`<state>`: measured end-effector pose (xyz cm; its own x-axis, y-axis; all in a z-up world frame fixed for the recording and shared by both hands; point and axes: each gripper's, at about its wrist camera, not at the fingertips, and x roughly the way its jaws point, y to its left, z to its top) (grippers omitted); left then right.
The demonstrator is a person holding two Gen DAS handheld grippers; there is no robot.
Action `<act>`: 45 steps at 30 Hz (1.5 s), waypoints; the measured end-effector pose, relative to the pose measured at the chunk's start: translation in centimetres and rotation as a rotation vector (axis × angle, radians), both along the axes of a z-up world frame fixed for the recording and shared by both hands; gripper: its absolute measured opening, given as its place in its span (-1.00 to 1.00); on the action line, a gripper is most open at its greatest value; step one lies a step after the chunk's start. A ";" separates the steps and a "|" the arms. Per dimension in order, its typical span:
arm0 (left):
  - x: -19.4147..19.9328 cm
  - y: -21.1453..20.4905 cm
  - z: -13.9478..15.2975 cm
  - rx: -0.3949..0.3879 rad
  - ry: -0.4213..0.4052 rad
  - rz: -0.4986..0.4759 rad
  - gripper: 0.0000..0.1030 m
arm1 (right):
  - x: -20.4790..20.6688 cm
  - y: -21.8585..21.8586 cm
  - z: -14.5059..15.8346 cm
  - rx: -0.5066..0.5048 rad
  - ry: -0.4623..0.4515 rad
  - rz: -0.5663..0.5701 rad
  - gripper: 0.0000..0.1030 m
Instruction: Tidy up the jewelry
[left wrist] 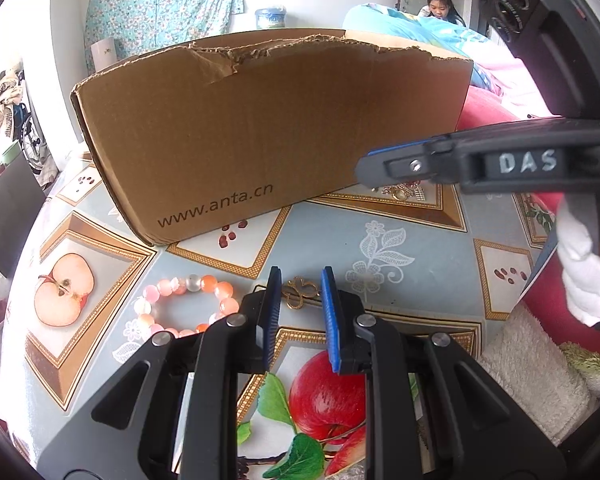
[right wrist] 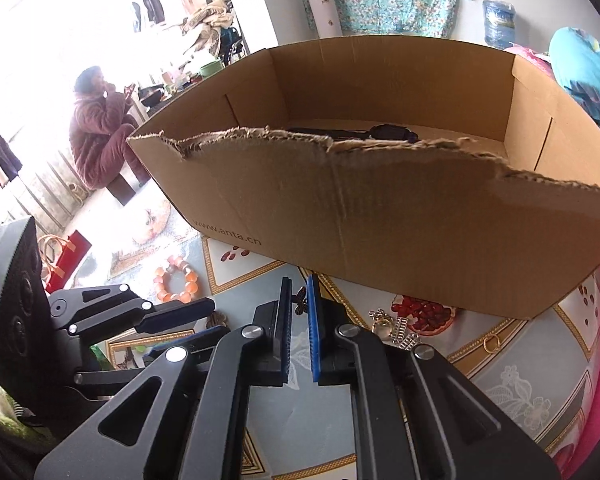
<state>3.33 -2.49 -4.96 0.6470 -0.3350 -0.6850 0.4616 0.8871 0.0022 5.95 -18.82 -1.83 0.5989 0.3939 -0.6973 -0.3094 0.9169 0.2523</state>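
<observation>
While my left claw (left wrist: 300, 280) hovers low over the bench (left wrist: 420, 240), its blue pads stand apart on either side of a gold butterfly brooch (left wrist: 300, 292) without pressing it, so I count it released. Just left of it lies a pink and orange bead bracelet (left wrist: 188, 304). My right claw (right wrist: 299, 292) is clenched on a small butterfly charm (right wrist: 300, 300), nipped at the very tips. Farther right on the bench, near the cardboard box (right wrist: 380, 216), sit a cluster of gold and silver pieces (right wrist: 396, 330) and a gold ring (right wrist: 491, 343). The box stands at the far side, its torn front edge facing me, with a dark watch (right wrist: 392, 133) inside.
</observation>
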 end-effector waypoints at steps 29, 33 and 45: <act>0.5 0.1 12.8 -0.215 -0.196 -0.079 -0.64 | -2.4 -1.7 9.7 0.097 -0.248 -0.015 -0.85; 4.2 -1.0 14.1 -0.200 -0.166 -0.057 -0.64 | 0.6 -2.4 10.9 0.086 -0.243 -0.045 -0.85; 14.8 -4.4 10.6 -0.147 0.040 0.055 -0.63 | 10.3 -4.0 6.6 0.024 0.011 -0.183 -0.84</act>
<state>18.09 -6.94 5.64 0.6402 -0.3984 -0.6568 0.4097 0.9003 -0.1468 16.30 -22.82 4.79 0.6543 0.2958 -0.6960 -0.1347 0.9512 0.2776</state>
